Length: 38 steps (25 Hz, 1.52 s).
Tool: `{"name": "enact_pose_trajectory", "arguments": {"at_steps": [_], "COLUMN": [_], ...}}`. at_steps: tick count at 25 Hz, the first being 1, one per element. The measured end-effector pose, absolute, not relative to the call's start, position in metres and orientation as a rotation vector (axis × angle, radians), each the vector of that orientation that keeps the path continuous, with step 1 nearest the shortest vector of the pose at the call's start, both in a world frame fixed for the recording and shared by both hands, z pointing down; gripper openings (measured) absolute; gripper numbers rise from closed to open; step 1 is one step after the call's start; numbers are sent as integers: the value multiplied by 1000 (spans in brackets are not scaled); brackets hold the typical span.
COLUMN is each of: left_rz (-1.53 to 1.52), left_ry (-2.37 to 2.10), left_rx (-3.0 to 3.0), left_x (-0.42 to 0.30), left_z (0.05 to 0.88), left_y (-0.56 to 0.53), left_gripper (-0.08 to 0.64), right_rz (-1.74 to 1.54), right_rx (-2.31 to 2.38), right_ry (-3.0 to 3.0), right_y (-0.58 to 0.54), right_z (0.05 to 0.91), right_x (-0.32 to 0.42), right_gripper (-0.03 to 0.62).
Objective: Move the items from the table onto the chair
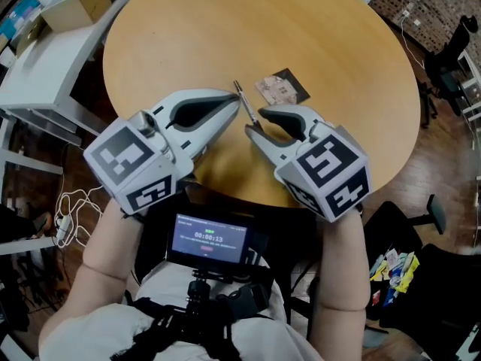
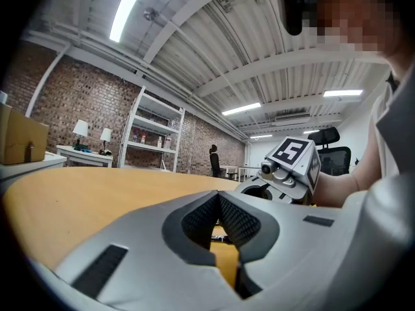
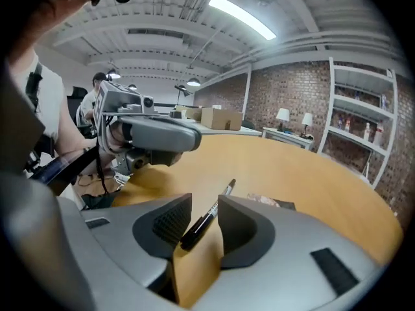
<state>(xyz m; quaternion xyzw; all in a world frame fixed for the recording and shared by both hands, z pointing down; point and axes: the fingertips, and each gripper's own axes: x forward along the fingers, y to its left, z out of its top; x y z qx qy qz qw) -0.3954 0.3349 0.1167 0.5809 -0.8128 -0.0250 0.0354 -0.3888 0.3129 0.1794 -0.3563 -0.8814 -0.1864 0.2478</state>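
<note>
A black pen [image 1: 244, 104] lies on the round wooden table [image 1: 338, 43], near its front edge. My right gripper [image 1: 257, 120] points down at it, open, with the pen [image 3: 206, 220] lying slantwise between the jaws and no pad pressing on it. My left gripper [image 1: 234, 100] is level just left of the pen's far end, shut with nothing in it; in its own view the fingertips [image 2: 218, 198] meet. A small dark-edged picture card [image 1: 282, 87] lies flat on the table just beyond the right gripper, and shows past the jaws as the card [image 3: 275, 203].
A white side table [image 1: 45, 59] with a cardboard box [image 1: 83, 2] stands to the left. A black chair [image 1: 421, 277] with colourful packets [image 1: 394, 269] is at the lower right. Cables [image 1: 68, 209] lie on the floor at left. A small screen [image 1: 209, 243] hangs at my chest.
</note>
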Motion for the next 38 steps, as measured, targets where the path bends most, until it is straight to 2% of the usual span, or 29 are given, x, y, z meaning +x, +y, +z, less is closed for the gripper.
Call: {"name": "enact_pose_trajectory", "arguments": {"at_steps": [17,18,20,28,38], "left_rz": [-164,-162,-159,-150,-95], "left_ry": [-2490,-2488,-2486,-2493,-2517], "left_rx": [1833,1840,1850,1835,1805], "left_x": [-393,-392,-391,-393,-391], "left_z": [113,113,113,111,114], "left_y": [345,344,342,344,343], "left_gripper": [15,15,15,15,15], "right_rz": [-615,-594,-551,-775,-783], "right_rx": [-973,-980,-1005,-960,-939], "right_ry": [-2201,-2178,-2140,-2062,-2193], "right_y": [308,307,307,309,297], "right_z": [199,202,205,203,194], "right_x": [-399,-398,-396,-393,-393], "right_gripper": [135,133,84,61,57]}}
